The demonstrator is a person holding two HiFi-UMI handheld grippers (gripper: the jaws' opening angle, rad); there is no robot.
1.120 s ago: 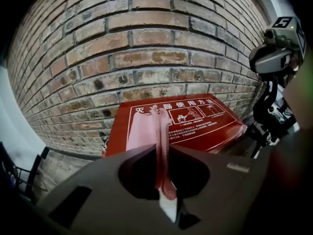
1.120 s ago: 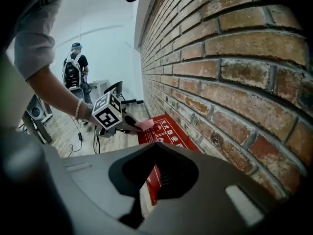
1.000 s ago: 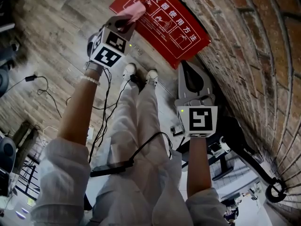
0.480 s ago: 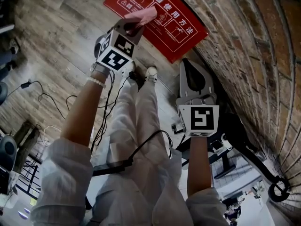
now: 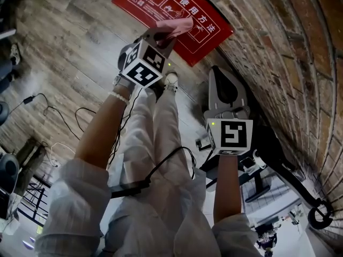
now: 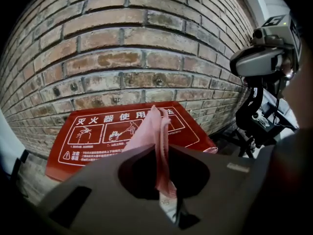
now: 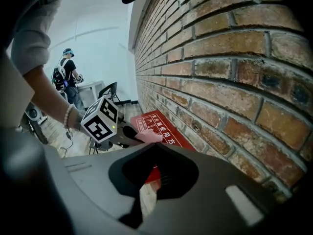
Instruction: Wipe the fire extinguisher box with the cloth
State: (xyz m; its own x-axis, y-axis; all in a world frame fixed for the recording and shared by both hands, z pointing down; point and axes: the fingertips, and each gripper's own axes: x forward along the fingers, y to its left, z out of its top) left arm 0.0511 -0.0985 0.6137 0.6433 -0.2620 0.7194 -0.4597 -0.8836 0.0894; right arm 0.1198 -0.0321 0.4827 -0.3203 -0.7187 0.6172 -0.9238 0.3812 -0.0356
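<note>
The red fire extinguisher box (image 5: 155,4) with white printed instructions stands on the floor against the brick wall. My left gripper (image 5: 170,32) is shut on a pink cloth (image 5: 179,25), which it holds over the box's near right part; I cannot tell whether the cloth touches the lid. In the left gripper view the cloth (image 6: 159,136) sticks up between the jaws in front of the box (image 6: 93,136). My right gripper (image 5: 218,71) hangs to the right of the box, shut with nothing in it. In the right gripper view the box (image 7: 164,127) and the cloth (image 7: 149,135) lie beyond its jaws.
The brick wall (image 5: 278,42) runs along the right. Cables (image 5: 48,108) trail over the wooden floor on the left. A black stand (image 5: 278,170) sits by the wall behind my right gripper. Another person (image 7: 68,77) and a chair (image 7: 110,92) are far down the room.
My left gripper has carried the pink cloth to the right across the red box. The right gripper has stayed in about the same place, still shut.
</note>
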